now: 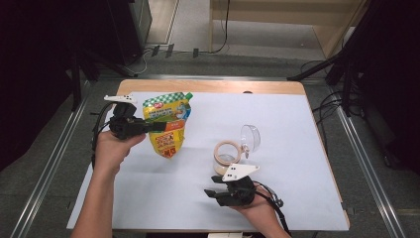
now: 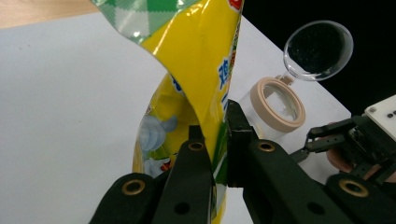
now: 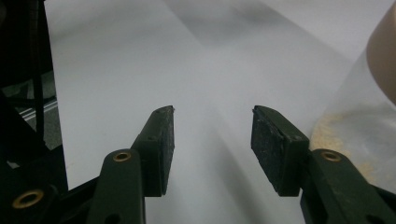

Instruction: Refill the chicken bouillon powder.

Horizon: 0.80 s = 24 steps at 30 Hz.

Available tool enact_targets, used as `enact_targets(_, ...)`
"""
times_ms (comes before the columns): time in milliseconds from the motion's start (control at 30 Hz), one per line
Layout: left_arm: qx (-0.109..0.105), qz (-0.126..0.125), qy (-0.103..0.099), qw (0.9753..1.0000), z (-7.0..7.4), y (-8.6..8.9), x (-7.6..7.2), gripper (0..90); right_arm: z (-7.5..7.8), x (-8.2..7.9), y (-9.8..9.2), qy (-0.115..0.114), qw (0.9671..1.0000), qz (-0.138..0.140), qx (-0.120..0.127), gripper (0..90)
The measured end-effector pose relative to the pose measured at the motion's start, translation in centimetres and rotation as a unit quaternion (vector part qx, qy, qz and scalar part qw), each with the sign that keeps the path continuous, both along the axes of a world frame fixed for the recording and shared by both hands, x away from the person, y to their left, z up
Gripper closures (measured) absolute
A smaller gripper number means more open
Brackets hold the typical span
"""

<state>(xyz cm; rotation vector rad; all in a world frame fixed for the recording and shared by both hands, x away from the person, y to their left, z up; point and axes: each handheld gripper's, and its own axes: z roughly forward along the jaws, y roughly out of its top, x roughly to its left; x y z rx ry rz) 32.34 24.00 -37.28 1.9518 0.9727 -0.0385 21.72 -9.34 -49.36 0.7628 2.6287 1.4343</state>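
Clamped between the left gripper (image 2: 215,140) jaws, the yellow refill pouch (image 1: 167,124) stands upright, up-left of the open-lidded jar (image 1: 227,154), beside which the right gripper (image 1: 212,192) waits with jaws parted.

High view overhead, facing forward; gripper views low, close; shared white table (image 1: 277,124).

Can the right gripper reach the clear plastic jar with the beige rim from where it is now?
Probably yes. The right gripper is open just beside the clear plastic jar with the beige rim, with nothing between them.
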Motion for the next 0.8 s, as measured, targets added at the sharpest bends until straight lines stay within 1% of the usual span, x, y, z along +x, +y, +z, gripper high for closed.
enact_targets(67, 0.003, -0.003, 0.006, 1.0, 0.0, -0.2, -0.2, 90.0, 0.0, 0.1, 0.3, -0.005, 1.0, 0.0, -0.003, 50.5)
enact_targets(133, 0.011, -0.006, 0.009, 0.9999, 0.1, -0.5, -0.6, 90.0, 0.0, 0.3, 0.7, -0.001, 1.0, -0.003, 0.001, 50.4)
enact_targets(167, 0.016, -0.007, 0.009, 0.9998, 0.2, -0.6, -0.8, 90.0, 0.1, 0.3, 0.9, -0.001, 1.0, -0.004, 0.002, 50.4)
enact_targets(233, 0.016, -0.006, 0.008, 0.9998, 0.4, -0.8, -1.4, 90.0, 0.0, 0.4, 1.1, -0.003, 1.0, -0.007, 0.004, 50.0)
enact_targets(267, 0.017, -0.012, 0.005, 0.9998, 0.7, -0.9, -2.0, 90.0, -0.1, 0.4, 1.2, -0.004, 1.0, -0.004, 0.006, 50.0)
enact_targets(367, 0.009, -0.017, 0.004, 0.9998, 1.0, -0.9, -2.6, 90.0, -0.4, 0.6, 1.7, -0.017, 0.9998, 0.003, 0.008, 49.9)
enact_targets(400, 0.007, -0.02, 0.004, 0.9998, 1.1, -0.9, -2.8, 90.0, -0.5, 0.7, 1.9, -0.015, 0.9998, 0.003, 0.01, 49.9)
enact_targets(500, 0.003, -0.033, 0.003, 0.9995, 1.3, -1.3, -3.5, 90.0, -0.5, 0.9, 2.5, 0.0, 0.9999, -0.003, 0.013, 50.9)
enact_targets(533, 0.004, -0.037, 0.002, 0.9993, 1.2, -1.5, -3.5, 90.0, -0.5, 1.0, 2.7, -0.003, 0.9999, -0.005, 0.01, 51.8)
enact_targets(567, 0.004, -0.042, 0.005, 0.9991, 1.2, -1.7, -3.6, 90.0, -0.6, 1.0, 2.9, 0.0, 0.9999, -0.006, 0.008, 52.3)
enact_targets(600, 0.005, -0.045, 0.006, 0.9989, 1.2, -1.9, -3.8, 90.0, -0.6, 1.1, 3.2, -0.003, 1.0, -0.006, 0.007, 52.4)
enact_targets(667, 0.004, -0.057, 0.008, 0.9983, 1.3, -2.3, -4.0, 90.0, -0.7, 1.2, 3.7, 0.004, 0.9999, -0.013, 0.01, 54.6)
enact_targets(767, -0.003, -0.069, 0.008, 0.9976, 1.5, -2.7, -4.3, 90.0, -0.8, 1.3, 4.5, 0.001, 0.9997, -0.021, 0.011, 60.6)
enact_targets(800, -0.004, -0.073, 0.009, 0.9973, 1.6, -2.9, -4.4, 90.0, -0.9, 1.4, 4.7, 0.0, 0.9997, -0.024, 0.008, 64.1)
